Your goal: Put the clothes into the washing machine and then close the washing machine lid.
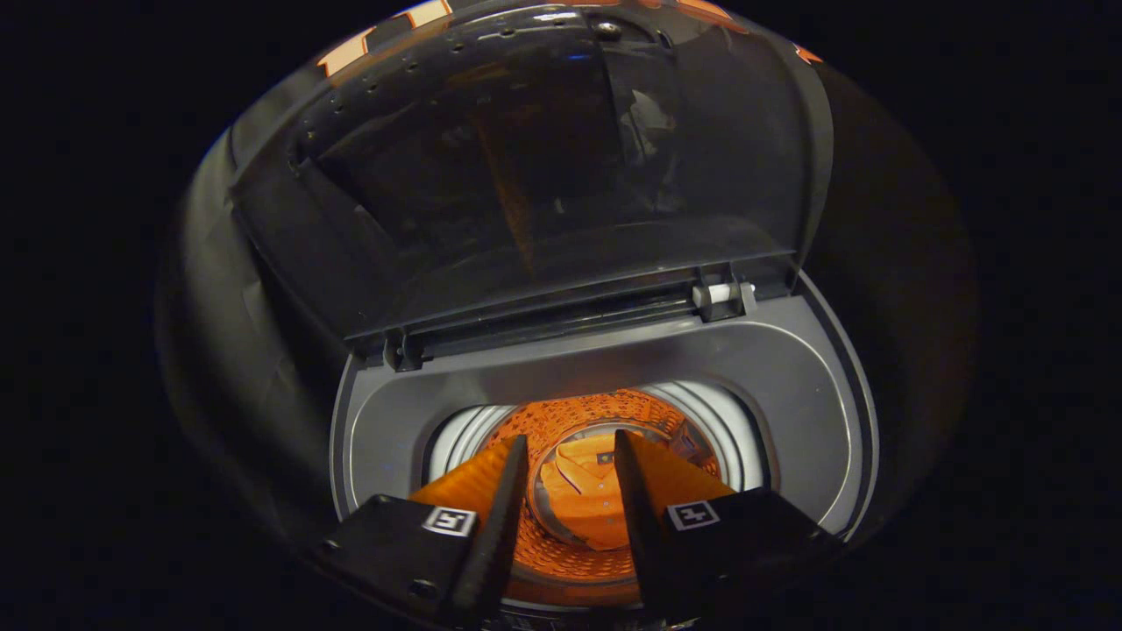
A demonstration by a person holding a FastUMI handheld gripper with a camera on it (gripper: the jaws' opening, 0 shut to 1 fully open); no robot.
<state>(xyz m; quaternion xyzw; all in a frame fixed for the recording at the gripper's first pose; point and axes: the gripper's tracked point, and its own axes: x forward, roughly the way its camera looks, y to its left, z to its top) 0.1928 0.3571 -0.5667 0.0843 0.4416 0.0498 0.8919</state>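
- Gripper (570, 456) hangs over the washing machine (789, 368) mouth, fingers parted, holding nothing.
- Clothes (583, 495) lie down in the drum: loading looks done.
- Lid (526, 175) stands raised behind the mouth; closing remains.

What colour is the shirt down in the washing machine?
Orange. The shirt lies in the drum, seen in the gripper view between the open gripper fingers.

My camera rides behind my jaws, facing forward and down, close above the washing machine (605, 368) opening; its drum (578, 535) lies beyond them, the raised lid (526, 175) farther ahead.
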